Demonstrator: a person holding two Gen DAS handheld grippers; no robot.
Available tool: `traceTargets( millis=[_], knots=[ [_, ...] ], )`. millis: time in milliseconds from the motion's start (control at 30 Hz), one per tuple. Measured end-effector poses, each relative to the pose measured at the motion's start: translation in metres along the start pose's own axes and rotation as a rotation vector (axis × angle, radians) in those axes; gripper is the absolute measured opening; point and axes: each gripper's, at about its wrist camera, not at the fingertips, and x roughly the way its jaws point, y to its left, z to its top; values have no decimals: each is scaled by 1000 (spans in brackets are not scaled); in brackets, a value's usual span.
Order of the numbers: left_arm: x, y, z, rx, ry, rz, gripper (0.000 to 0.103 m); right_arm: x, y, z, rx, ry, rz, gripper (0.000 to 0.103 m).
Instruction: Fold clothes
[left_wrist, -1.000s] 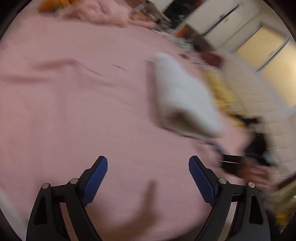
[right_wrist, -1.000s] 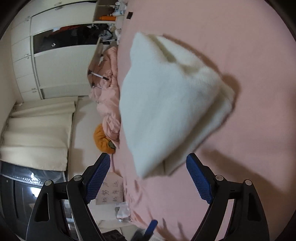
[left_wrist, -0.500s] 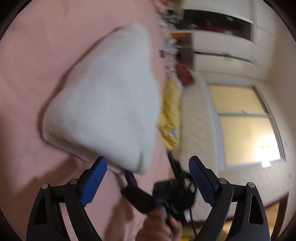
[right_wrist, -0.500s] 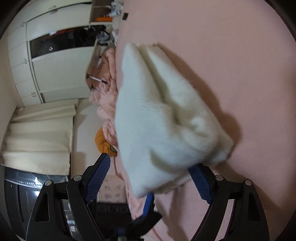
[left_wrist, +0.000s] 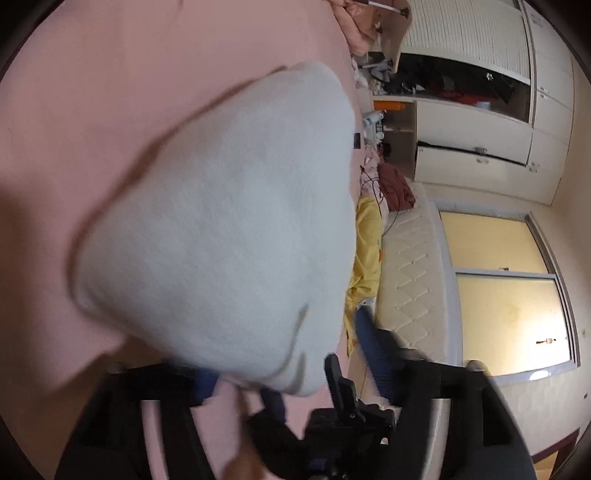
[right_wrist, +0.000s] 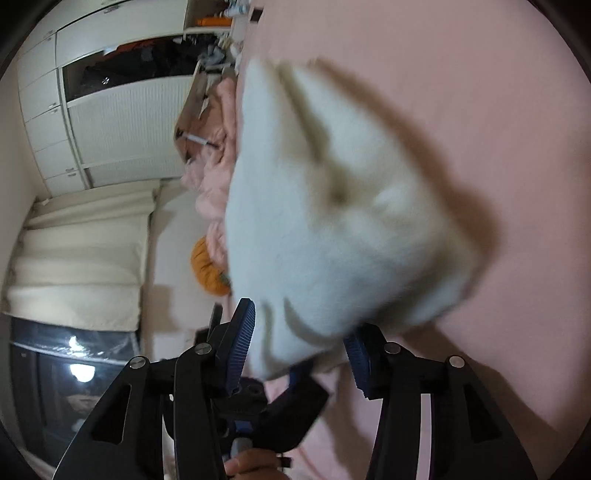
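Note:
A folded white fluffy garment (left_wrist: 229, 229) lies on the pink bed sheet (left_wrist: 110, 92). My left gripper (left_wrist: 288, 362) is blurred and its jaws are closing around the garment's near end. Its left finger is tucked under the cloth and its right finger (left_wrist: 369, 339) stands clear of it. In the right wrist view the same garment (right_wrist: 332, 229) bunches up, with its near corner filling the gap of my right gripper (right_wrist: 299, 350). Those jaws are also closing, and both blue pads (right_wrist: 243, 339) touch the cloth. Each tool shows in the other's view, close together at this end.
A heap of pink bedding (right_wrist: 214, 177) and an orange item (right_wrist: 207, 269) lie beyond the garment. A yellow cloth (left_wrist: 367, 251) lies at the bed's edge beside a quilted mattress (left_wrist: 410, 277). White wardrobes (left_wrist: 472, 136) line the wall. A hand (right_wrist: 251, 461) holds the left tool.
The left gripper swung across the bed and rolled to reach the garment's near end. Both pairs of jaws have narrowed around the garment, and the cloth has bunched between the right pads.

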Motion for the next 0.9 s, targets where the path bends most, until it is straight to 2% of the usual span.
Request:
traceTargets(
  millis=[33,67,100,167,200,233,267,300,333,367,400,433,467,500,533,567,600,633,667,733,767,800,833,900],
  knots=[
    [5,-5,0,27,2,12,57,1,3,2,-26,-21,24,46],
    [9,-9,0,50,6,30,24,-3,4,4,-39,-56,9,20],
    [11,-10,2,57,12,37,13,-8,4,6,-51,-92,-9,12],
    [9,-8,5,48,20,26,13,-15,3,7,-38,-101,0,12],
    [8,-7,6,48,22,27,17,-18,3,8,-31,-105,5,15],
    [6,-5,7,50,18,44,23,-21,0,8,-9,-103,-31,22],
    [1,-2,9,43,-8,57,41,-23,-2,8,14,-100,-70,38],
    [-5,2,12,32,-41,65,46,-29,-6,8,41,-140,-103,42],
    [-11,6,14,21,-74,72,45,-34,-9,9,59,-173,-96,42],
    [-16,11,18,3,-97,65,22,-41,-13,9,63,-200,-47,37],
    [-19,14,22,-6,-88,52,16,-43,-12,11,45,-196,-41,31],
    [-20,17,25,-10,-68,41,16,-44,-11,13,25,-190,-39,27],
    [-21,16,27,-1,-54,41,18,-44,-8,15,7,-185,-42,27],
    [-23,15,28,11,-47,54,26,-45,-5,16,4,-188,-42,27],
    [-26,13,28,19,-55,67,33,-44,-4,16,12,-186,-51,29],
    [-31,11,29,25,-71,80,35,-46,-6,17,31,-185,-93,41],
    [-33,11,29,33,-78,90,26,-47,-7,17,31,-198,-109,42],
    [-35,12,30,41,-82,100,21,-49,-7,16,-3,-222,-109,37],
    [-34,11,31,57,-70,115,20,-49,-4,17,-40,-225,-156,31],
    [-29,7,32,92,-35,144,21,-49,8,14,-112,-223,-257,31],
    [-30,4,33,99,-13,156,26,-50,15,13,-149,-222,-308,34],
    [-34,0,32,110,8,176,40,-51,21,12,-185,-221,-359,39],
    [-39,-3,31,125,28,198,49,-55,30,4,-244,-248,-429,46],
    [-57,-12,22,192,56,230,69,-64,48,-12,-368,-306,-573,46]
  ],
)
